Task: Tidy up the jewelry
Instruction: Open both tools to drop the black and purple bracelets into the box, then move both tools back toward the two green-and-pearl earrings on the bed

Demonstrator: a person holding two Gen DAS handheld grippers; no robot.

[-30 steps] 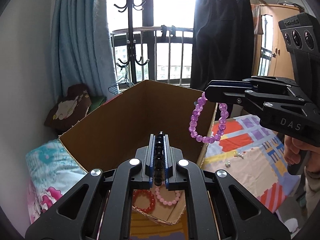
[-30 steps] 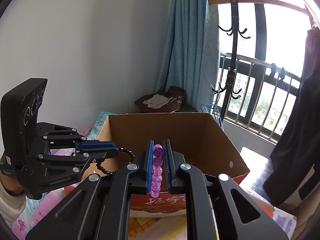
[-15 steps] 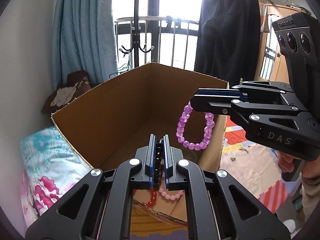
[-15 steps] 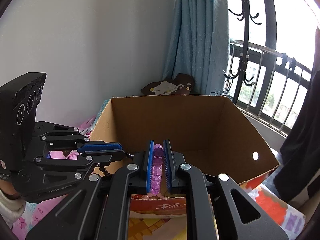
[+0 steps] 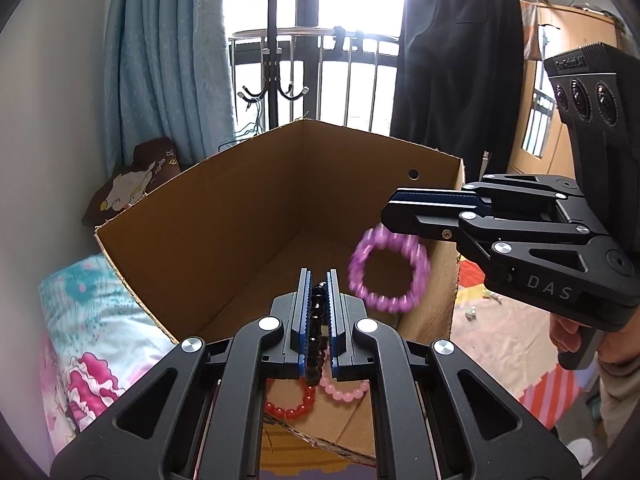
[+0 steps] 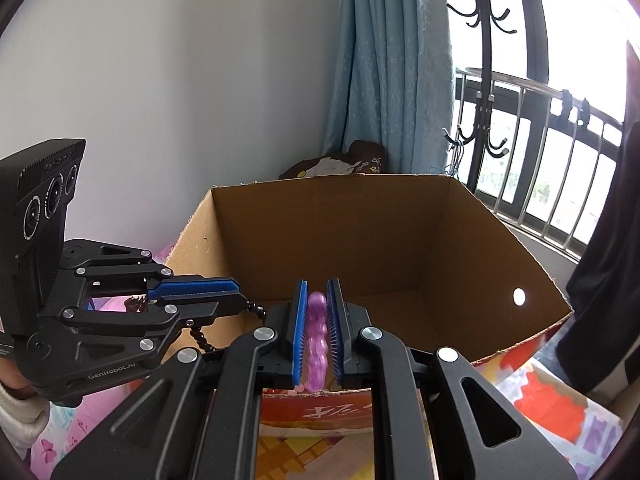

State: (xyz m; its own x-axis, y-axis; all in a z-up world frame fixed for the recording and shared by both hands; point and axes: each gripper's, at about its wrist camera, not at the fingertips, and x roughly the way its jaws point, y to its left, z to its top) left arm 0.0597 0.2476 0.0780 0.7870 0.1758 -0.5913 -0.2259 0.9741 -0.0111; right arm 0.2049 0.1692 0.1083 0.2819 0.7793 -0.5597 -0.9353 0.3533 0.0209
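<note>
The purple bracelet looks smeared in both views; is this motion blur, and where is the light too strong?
Left wrist view: the purple bracelet is motion-blurred while the cardboard box stays sharp; the window behind is blown out white. Right wrist view: the bracelet's beads between the right gripper jaws are smeared too; glare burns the window at the upper right.

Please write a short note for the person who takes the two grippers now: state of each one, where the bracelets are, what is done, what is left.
Left gripper: shut on black bracelet, above the box.
Right gripper: purple bracelet between its jaws, blurred, also over the box; grip uncertain.
Done: red bracelet and pink bracelet lie in the box.
Left: put the purple and black ones inside.
</note>
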